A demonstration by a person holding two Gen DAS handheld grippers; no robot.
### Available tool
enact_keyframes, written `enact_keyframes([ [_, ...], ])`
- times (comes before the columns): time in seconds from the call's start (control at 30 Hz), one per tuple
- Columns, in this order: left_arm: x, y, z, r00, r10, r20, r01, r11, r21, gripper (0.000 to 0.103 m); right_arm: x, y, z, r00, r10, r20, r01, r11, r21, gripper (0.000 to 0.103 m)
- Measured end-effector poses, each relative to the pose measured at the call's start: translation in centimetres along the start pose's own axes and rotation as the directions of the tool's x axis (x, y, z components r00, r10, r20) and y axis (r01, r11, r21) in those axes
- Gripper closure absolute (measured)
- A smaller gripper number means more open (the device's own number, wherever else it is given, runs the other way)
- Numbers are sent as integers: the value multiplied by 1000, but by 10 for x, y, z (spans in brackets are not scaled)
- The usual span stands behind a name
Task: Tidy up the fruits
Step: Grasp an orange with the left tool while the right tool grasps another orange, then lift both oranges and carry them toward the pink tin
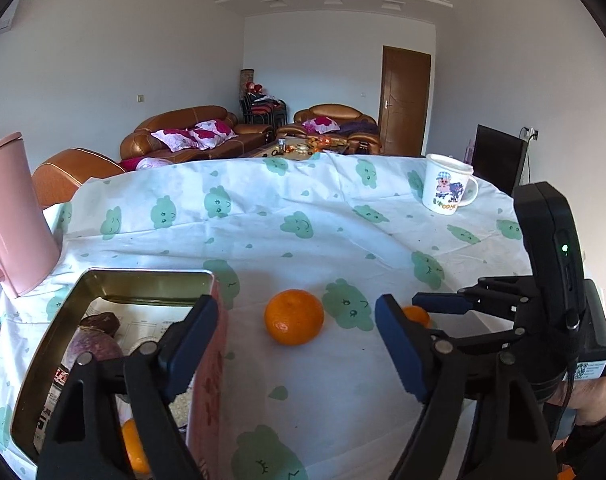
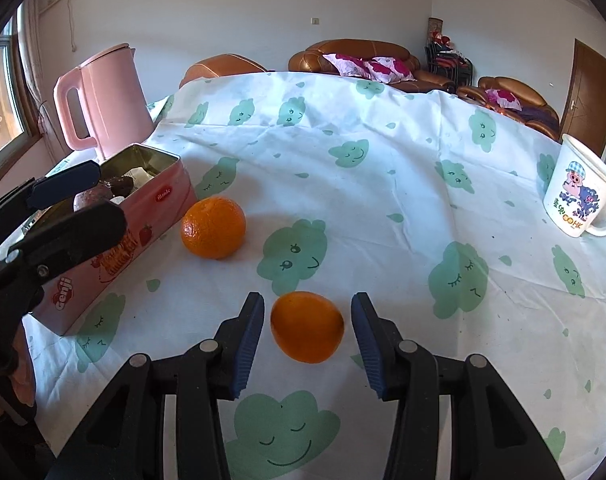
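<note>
Beside the tin (image 2: 115, 236), the right tool (image 2: 307, 326) is standing spread around an orange (image 2: 307, 326), not touching; the left tool (image 1: 297, 344) is gaping empty.

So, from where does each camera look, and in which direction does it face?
Left wrist view: sits on the left gripper, looking over the open pink tin and an orange toward the sofas; its own fingers, the right gripper and a hand show.
Right wrist view: sits on the right gripper, looking down at a second orange between its open fingers; the left gripper shows above the tin.
Shared: tin, both oranges, pink kettle, cartoon mug.
</note>
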State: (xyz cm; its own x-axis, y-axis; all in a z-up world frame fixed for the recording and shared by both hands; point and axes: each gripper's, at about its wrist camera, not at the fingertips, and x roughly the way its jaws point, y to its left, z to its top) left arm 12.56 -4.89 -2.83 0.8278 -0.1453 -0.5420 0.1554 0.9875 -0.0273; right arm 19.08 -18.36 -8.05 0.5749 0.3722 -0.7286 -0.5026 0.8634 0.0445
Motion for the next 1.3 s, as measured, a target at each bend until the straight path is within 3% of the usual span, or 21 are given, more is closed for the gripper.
enact_keyframes([
  [0.07, 11, -9, 1, 1000, 4, -25, -3, 1000, 30, 25, -3, -4, -1, 1000, 15, 13, -15, 1000, 12, 62],
  [0.27, 53, -26, 4, 989, 41, -139, -28, 995, 95, 37, -15, -23, -3, 998, 0, 60, -4, 997, 75, 63],
  [0.5, 76, -21, 5, 972, 119, -204, -93, 987, 129, 38, -15, -24, -3, 998, 2, 62, -7, 997, 79, 62],
  [0.73, 86, -6, 6, 959, 137, -249, -117, 989, 90, 38, -12, -23, -2, 999, 14, 47, -18, 997, 75, 62],
  [0.8, 84, -2, 7, 961, 147, -235, -131, 988, 81, 55, -11, -22, -1, 999, 21, 40, -23, 998, 66, 63],
  [0.83, 82, 0, 7, 963, 146, -229, -131, 988, 79, 57, -9, -22, -1, 999, 27, 34, -29, 998, 62, 63],
  [1.0, 75, 0, 4, 969, 109, -222, -93, 992, 79, 58, -1, -21, -1, 997, 72, -10, -71, 996, 55, 63],
  [1.3, 59, -2, 0, 981, 40, -191, -31, 998, 47, 59, -7, -18, -2, 997, 75, 23, -76, 996, 45, 65],
])
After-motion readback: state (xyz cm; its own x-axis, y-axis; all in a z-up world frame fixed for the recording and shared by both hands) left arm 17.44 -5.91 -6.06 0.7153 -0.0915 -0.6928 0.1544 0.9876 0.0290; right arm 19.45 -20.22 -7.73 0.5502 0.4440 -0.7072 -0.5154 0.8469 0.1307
